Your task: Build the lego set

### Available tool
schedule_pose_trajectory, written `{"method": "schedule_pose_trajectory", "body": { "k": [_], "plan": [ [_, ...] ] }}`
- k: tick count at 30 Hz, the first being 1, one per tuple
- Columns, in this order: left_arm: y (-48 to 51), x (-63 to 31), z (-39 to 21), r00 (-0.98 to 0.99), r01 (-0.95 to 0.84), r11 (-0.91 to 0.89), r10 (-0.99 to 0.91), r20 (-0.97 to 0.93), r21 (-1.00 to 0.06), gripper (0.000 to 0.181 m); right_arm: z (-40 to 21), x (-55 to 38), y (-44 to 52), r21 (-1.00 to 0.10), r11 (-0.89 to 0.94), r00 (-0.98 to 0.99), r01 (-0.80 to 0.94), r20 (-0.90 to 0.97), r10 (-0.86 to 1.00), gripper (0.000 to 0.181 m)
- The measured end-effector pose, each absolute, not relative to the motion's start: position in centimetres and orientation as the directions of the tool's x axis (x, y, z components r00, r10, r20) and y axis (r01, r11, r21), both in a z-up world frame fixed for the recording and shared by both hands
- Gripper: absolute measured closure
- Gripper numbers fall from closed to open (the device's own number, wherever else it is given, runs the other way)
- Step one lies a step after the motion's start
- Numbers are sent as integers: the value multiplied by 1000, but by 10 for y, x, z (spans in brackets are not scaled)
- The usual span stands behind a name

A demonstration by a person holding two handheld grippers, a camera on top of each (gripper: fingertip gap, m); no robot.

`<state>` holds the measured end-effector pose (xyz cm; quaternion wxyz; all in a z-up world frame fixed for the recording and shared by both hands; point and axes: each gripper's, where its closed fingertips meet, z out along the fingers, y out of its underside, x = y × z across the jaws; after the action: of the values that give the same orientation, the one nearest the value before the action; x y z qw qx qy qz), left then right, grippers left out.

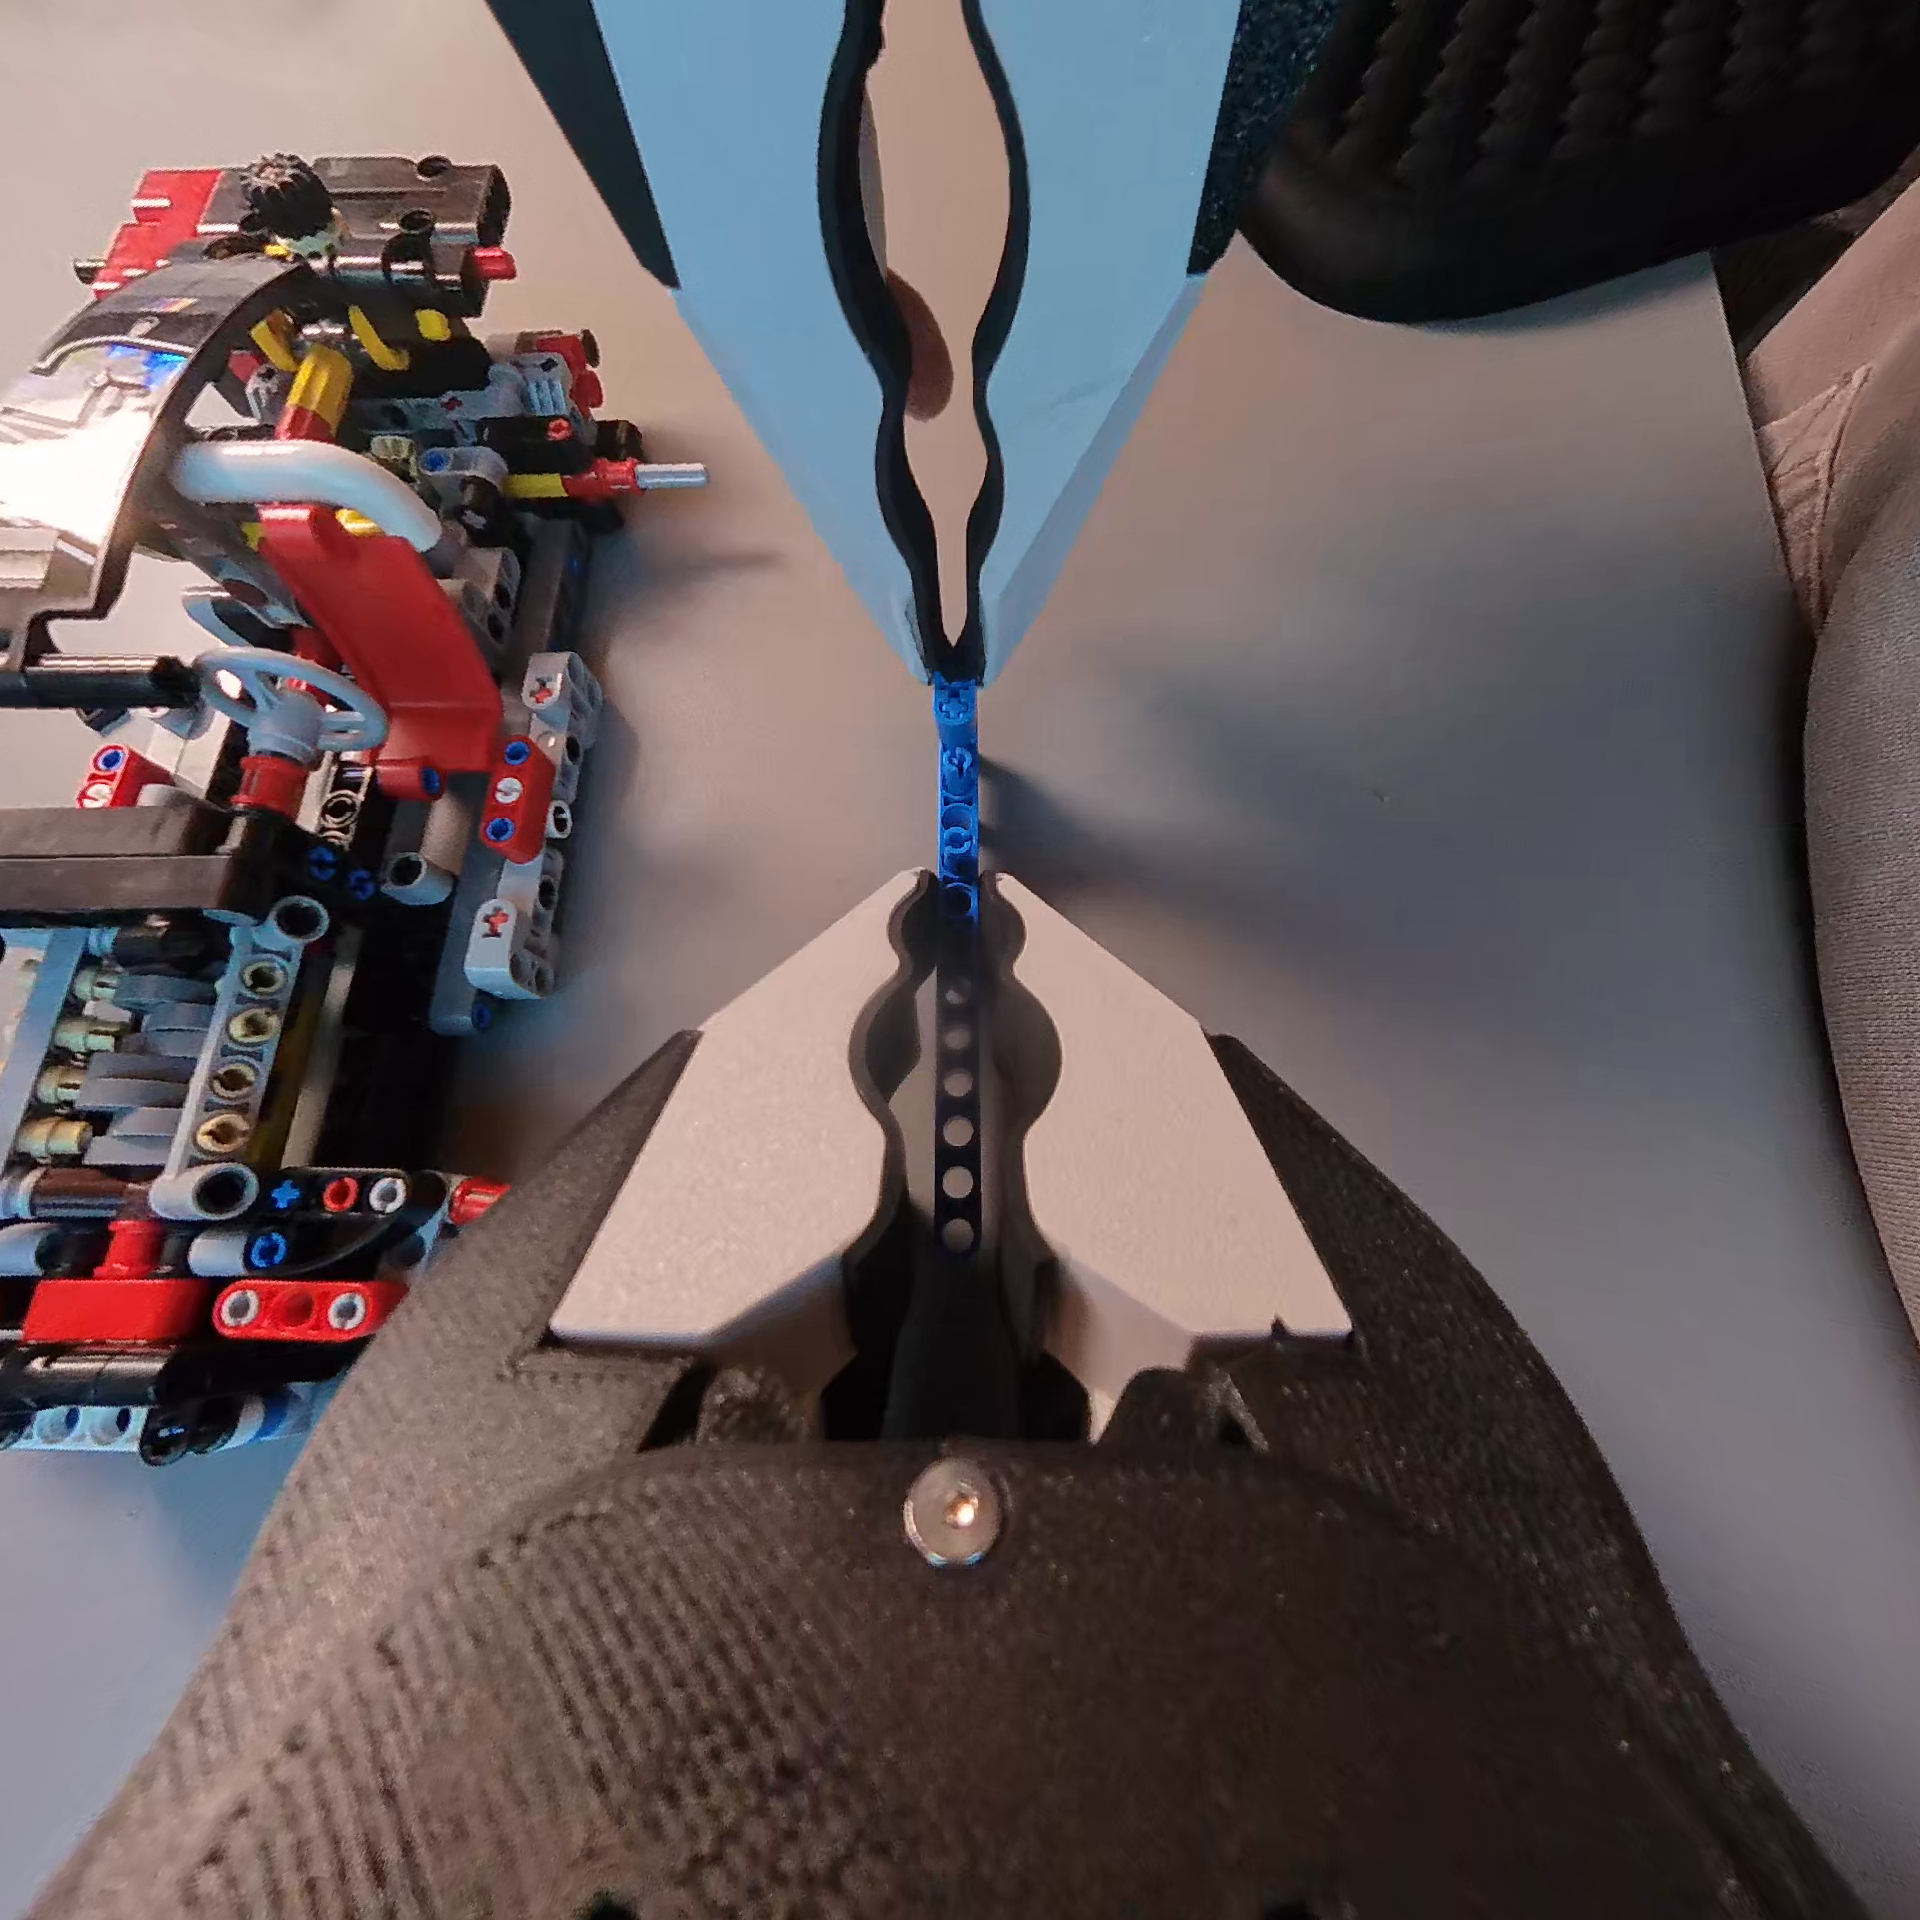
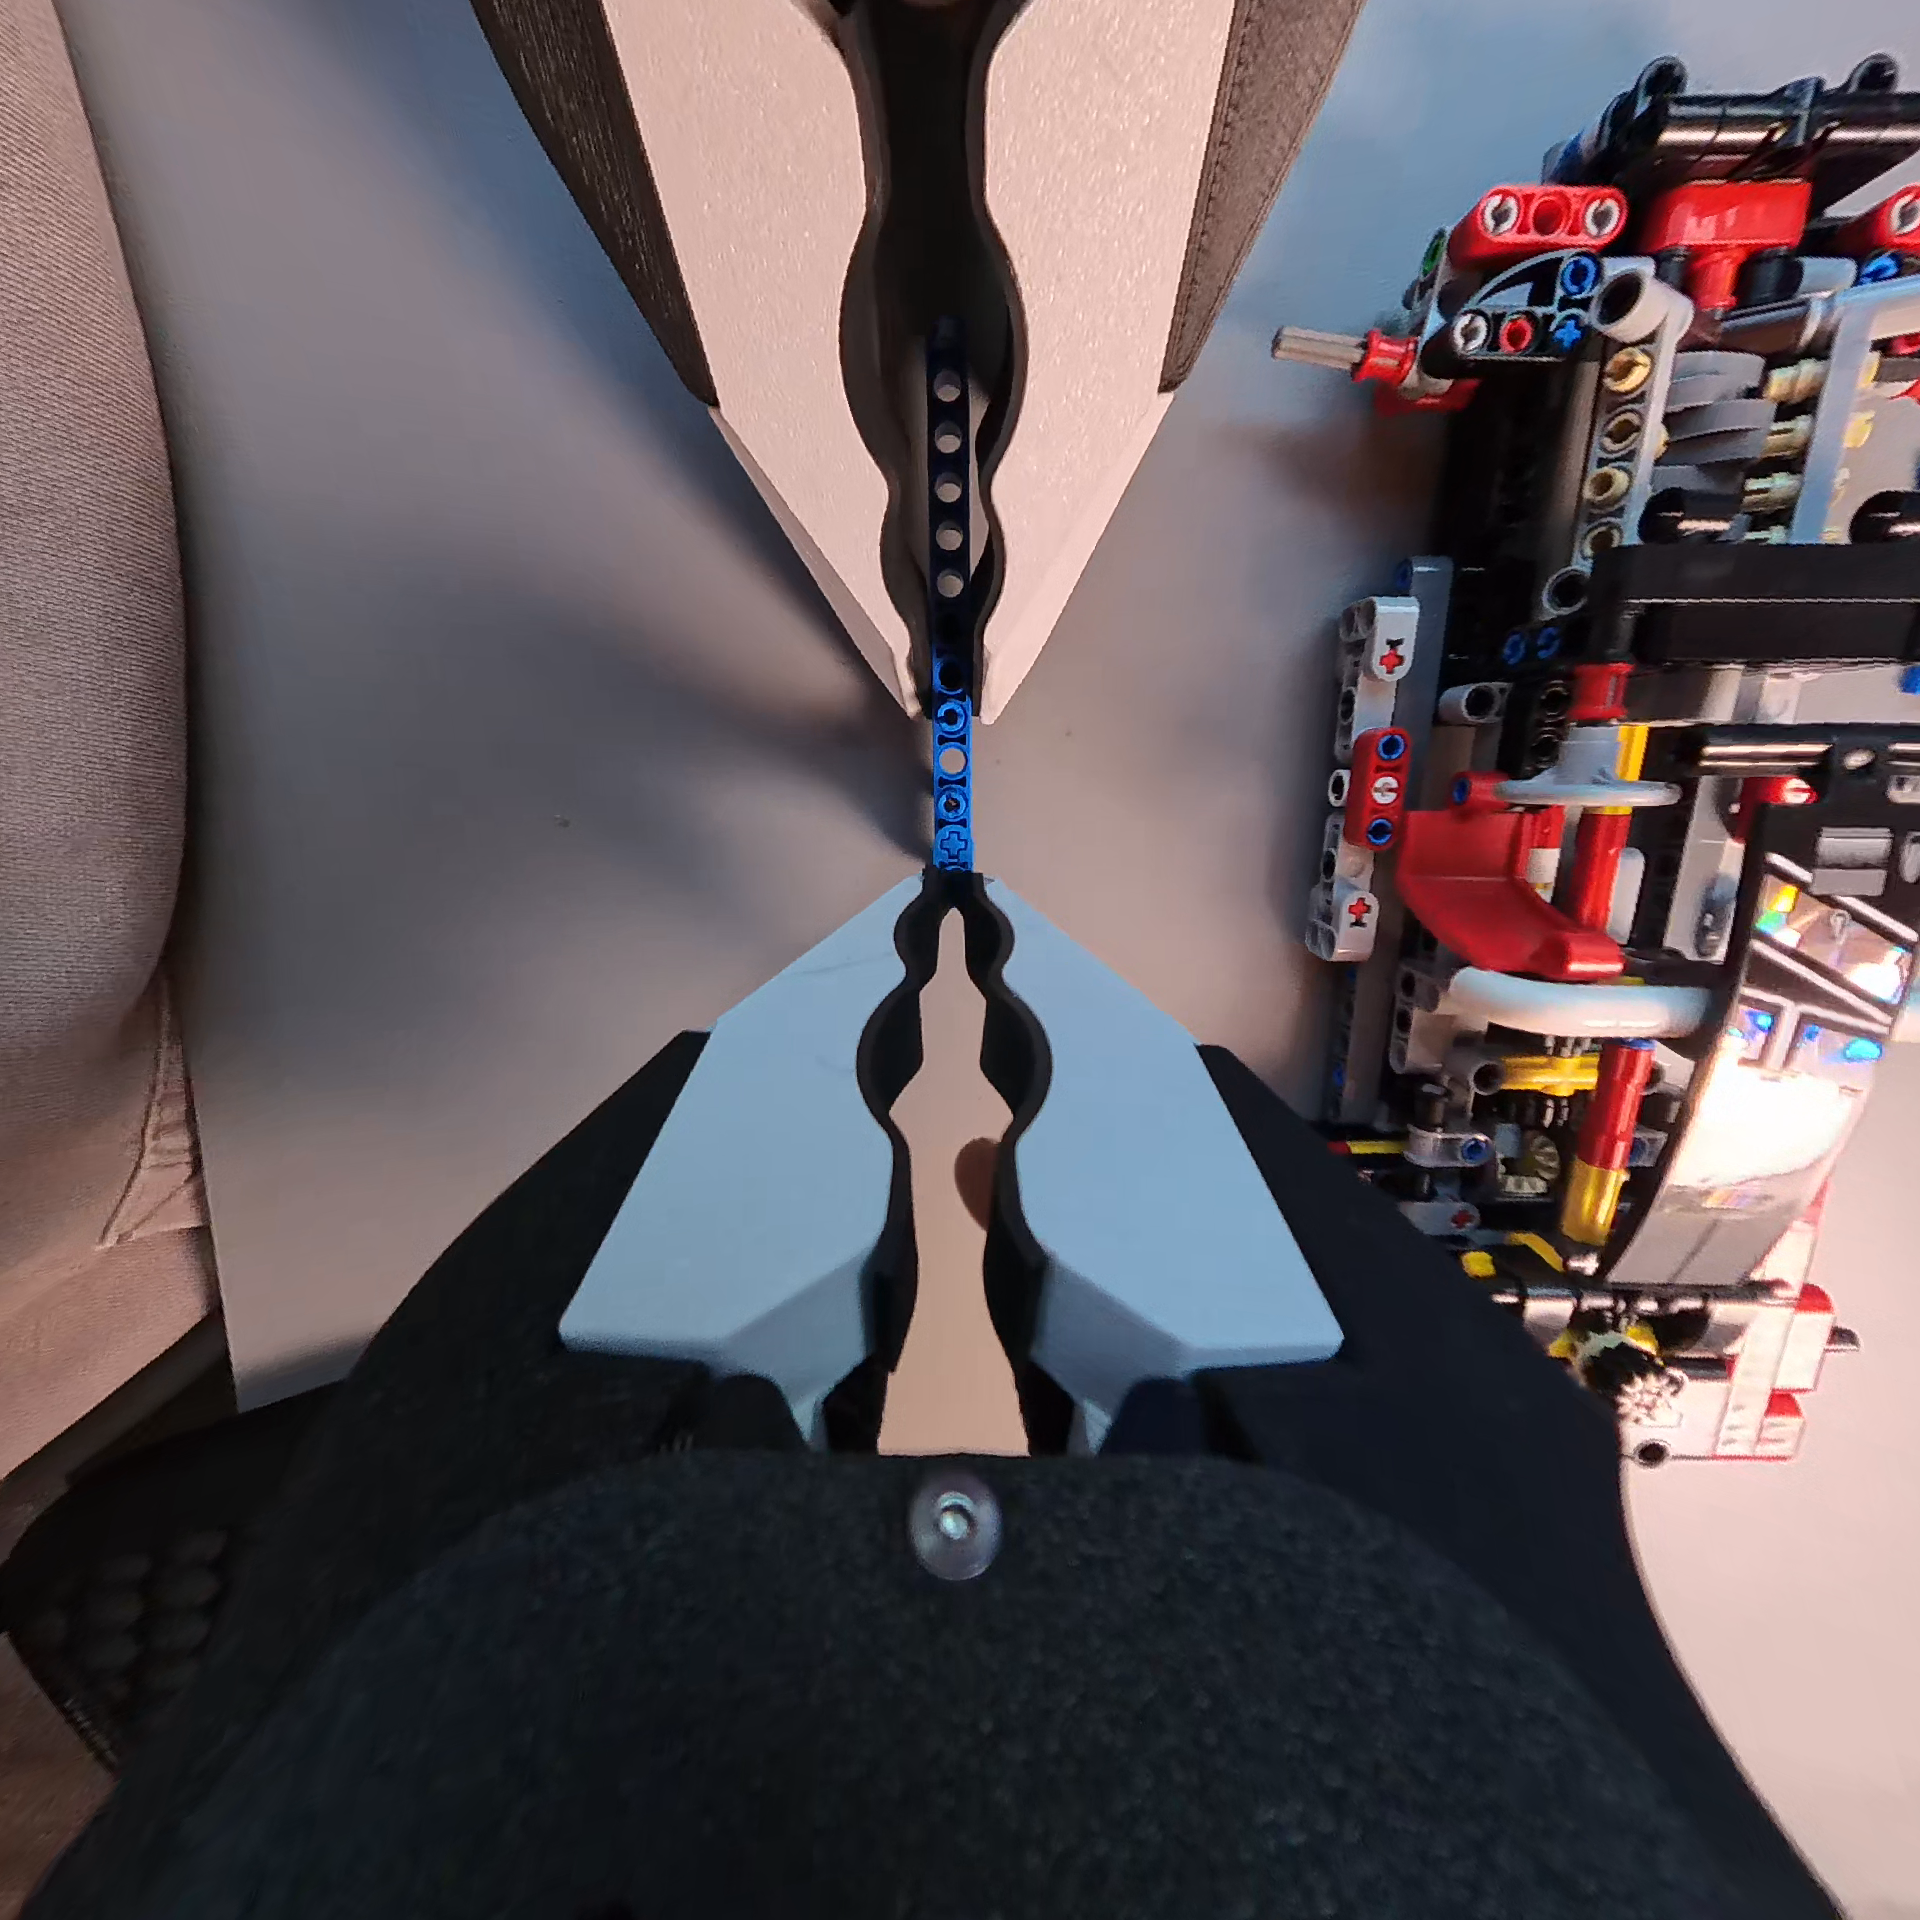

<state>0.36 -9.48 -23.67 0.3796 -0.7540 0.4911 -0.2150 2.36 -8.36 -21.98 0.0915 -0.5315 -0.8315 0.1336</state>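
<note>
A thin blue beam with holes (image 1: pixel 956 779) hangs above the grey table between my two grippers, which face each other tip to tip. My left gripper (image 1: pixel 956 883) is shut on it, and much of the beam's length lies back between its fingers. My right gripper (image 1: pixel 956 665) is shut on the beam's other end with just its tips. The right wrist view shows the same: the right gripper (image 2: pixel 951 883), the beam (image 2: pixel 951 779) and the left gripper (image 2: pixel 951 707). The partly built red, black and grey lego vehicle (image 1: pixel 260 727) lies on the table to the left.
The lego vehicle (image 2: pixel 1610 779) fills the right side of the right wrist view, with an axle sticking out toward the grippers. A black chair (image 1: pixel 1558 156) and grey fabric (image 1: pixel 1860 727) lie past the table edge. The grey table (image 1: pixel 1403 831) lies under the grippers.
</note>
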Motion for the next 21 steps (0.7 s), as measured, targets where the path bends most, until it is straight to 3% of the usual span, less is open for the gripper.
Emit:
{"method": "schedule_pose_trajectory", "body": {
  "k": [15,21],
  "plan": [
    [-95,3,-236,423,-577,-229,-905,-48,-784,175,-209,21,-87,-415,331,-373,847,-23,927,181],
    [-95,3,-236,424,-579,-226,-904,-53,-783,175,-216,21,-88,-383,351,-387,854,-17,922,181]
  ]
}}
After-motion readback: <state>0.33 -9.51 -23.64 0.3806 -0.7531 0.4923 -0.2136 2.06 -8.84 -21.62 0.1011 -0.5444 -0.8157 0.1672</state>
